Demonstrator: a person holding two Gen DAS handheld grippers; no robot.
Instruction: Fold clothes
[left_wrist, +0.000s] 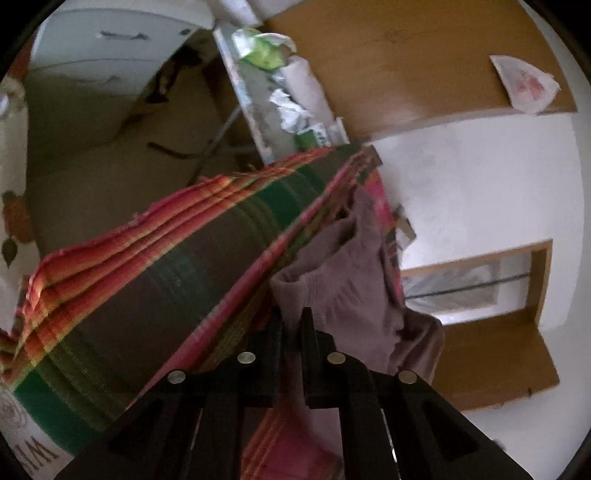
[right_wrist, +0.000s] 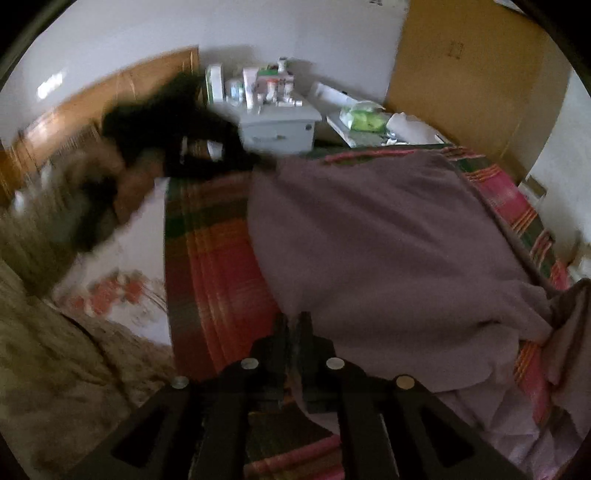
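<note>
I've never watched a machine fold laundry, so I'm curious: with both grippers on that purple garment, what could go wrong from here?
Two risks, as I judge them.
1. The left gripper seems to pinch only a thin edge of the purple garment; it could slip out mid-lift.
2. The garment lies on the striped cloth. The right gripper, closed low near both, might snag the striped cloth and drag it along.

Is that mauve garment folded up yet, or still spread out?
Mostly spread. The garment lies broad over the striped cloth, with one edge bunched at the right gripper.
</note>
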